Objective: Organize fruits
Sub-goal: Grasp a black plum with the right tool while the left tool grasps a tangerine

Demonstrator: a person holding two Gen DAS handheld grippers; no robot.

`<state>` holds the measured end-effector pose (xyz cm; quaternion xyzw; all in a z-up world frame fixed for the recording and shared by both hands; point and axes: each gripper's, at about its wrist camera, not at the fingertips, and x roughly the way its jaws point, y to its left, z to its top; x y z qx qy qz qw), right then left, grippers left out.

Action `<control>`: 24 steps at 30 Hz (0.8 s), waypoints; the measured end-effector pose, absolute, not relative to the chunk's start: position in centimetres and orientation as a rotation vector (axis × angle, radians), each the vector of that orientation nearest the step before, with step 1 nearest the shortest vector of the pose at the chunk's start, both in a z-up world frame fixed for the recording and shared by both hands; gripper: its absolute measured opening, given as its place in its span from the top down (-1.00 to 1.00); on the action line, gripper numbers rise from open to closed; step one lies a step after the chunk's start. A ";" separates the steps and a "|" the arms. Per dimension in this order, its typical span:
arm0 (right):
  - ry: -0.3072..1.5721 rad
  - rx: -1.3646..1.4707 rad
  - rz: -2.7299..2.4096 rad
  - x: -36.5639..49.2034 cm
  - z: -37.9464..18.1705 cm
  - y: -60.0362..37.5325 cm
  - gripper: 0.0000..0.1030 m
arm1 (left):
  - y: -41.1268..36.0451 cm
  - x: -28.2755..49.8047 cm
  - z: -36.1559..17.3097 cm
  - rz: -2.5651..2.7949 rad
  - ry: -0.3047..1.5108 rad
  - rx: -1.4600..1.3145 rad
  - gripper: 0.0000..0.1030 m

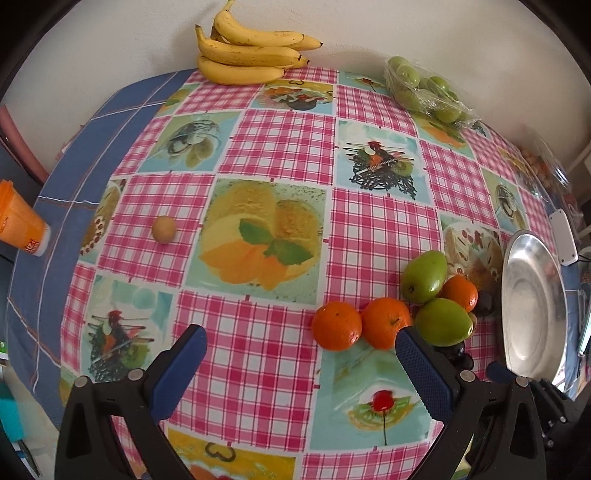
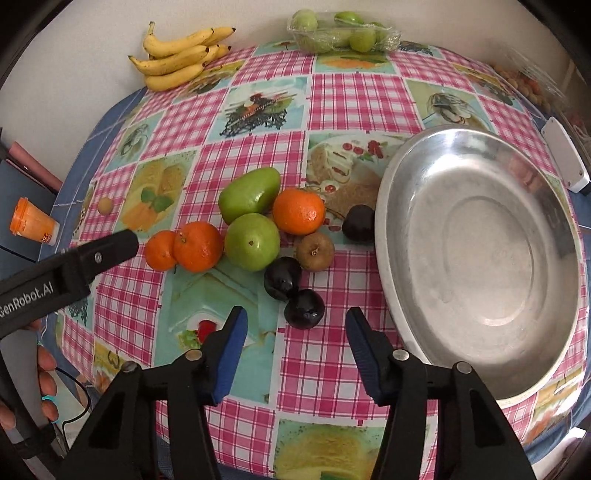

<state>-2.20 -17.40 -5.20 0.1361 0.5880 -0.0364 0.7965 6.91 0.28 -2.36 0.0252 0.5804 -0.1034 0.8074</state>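
Observation:
A heap of fruit lies mid-table: three oranges (image 2: 198, 246), two green fruits (image 2: 252, 242), a brown fruit (image 2: 315, 252) and three dark plums (image 2: 282, 272). My right gripper (image 2: 297, 314) hangs open above the nearest plum (image 2: 304, 308), which shows between its blue pads without touching them. A bare metal dish (image 2: 480, 240) stands just right of it. My left gripper (image 1: 301, 334) is wide open with nothing in it. Its right finger (image 1: 421, 369) is next to an orange (image 1: 386, 328) and a green fruit (image 1: 443, 321).
Bananas (image 2: 177, 59) and a wrapped tray of green fruits (image 2: 343, 35) lie at the far edge by the wall. A small brown fruit (image 1: 163, 229) sits alone at left. An orange cup (image 1: 18, 221) stands off the left edge, and a white box (image 2: 565, 158) lies beyond the dish.

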 end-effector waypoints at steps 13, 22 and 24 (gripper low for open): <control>1.329 0.261 -0.062 -1.1 -6.9 -17.1 0.13 | -0.4 8.5 -3.7 -0.214 1.267 -0.022 -0.97; 1.341 0.274 -0.076 -1.1 -7.3 -17.7 0.44 | -0.7 8.1 -5.1 -0.260 1.305 -0.022 -0.27; 1.339 0.285 -0.072 -1.1 -7.4 -17.7 0.48 | -0.7 8.0 -5.0 -0.285 1.305 -0.037 -0.10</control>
